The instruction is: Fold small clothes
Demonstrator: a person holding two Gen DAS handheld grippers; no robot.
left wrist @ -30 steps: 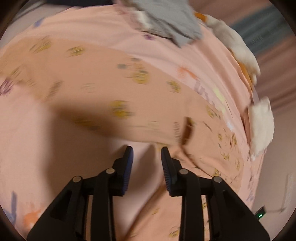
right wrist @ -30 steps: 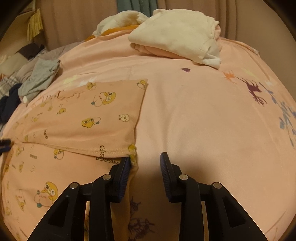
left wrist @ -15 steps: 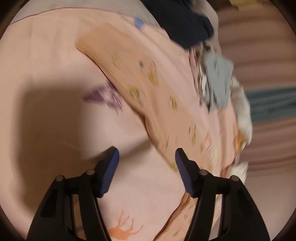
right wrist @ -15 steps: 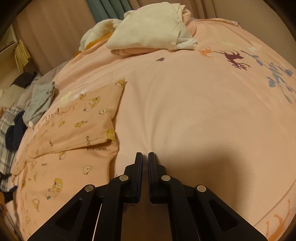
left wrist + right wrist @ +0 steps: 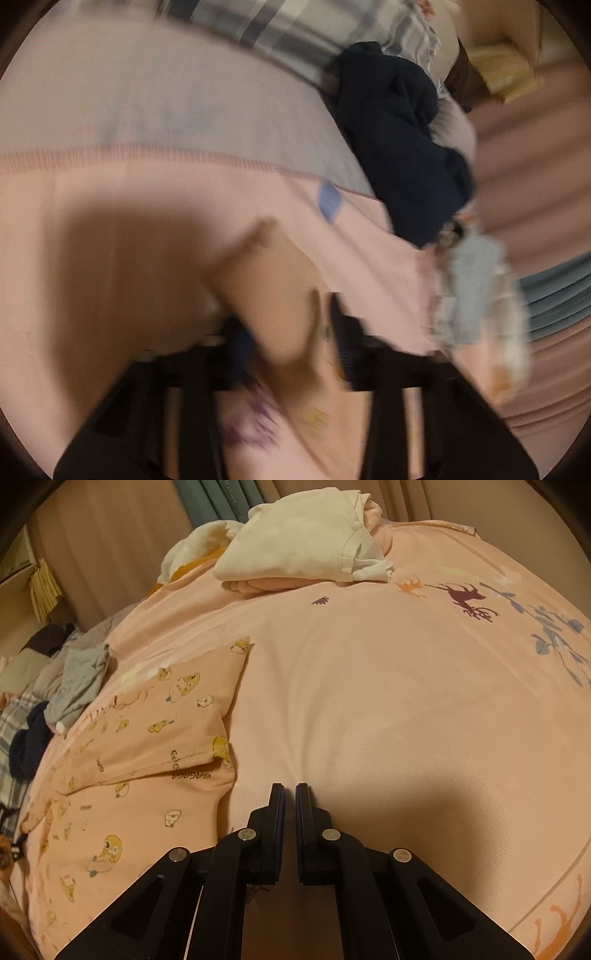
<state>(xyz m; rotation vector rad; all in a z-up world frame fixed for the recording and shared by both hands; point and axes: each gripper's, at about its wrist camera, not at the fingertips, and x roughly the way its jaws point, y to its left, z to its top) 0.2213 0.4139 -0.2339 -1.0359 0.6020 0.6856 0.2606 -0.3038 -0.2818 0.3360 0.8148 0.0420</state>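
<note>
A peach garment (image 5: 155, 738) printed with yellow cartoon ducks lies partly folded on the pink bed sheet (image 5: 388, 701), left of my right gripper. My right gripper (image 5: 290, 790) is shut with nothing in it, its tips low over the sheet just right of the garment's hem. In the blurred left wrist view a raised end of the peach garment (image 5: 269, 280) runs between the fingers of my left gripper (image 5: 290, 332). Its jaws are closing, and the cloth fills the gap between them.
A stack of folded cream and pink clothes (image 5: 306, 550) sits at the far side of the bed. A grey garment (image 5: 79, 679) and a navy one (image 5: 399, 147) lie beside a plaid blanket (image 5: 295, 29) at the bed's edge. Curtains hang behind.
My left gripper swung along the garment to one end, spread its jaws, then closed them around the cloth. My right gripper shut beside the hem and then stayed still.
</note>
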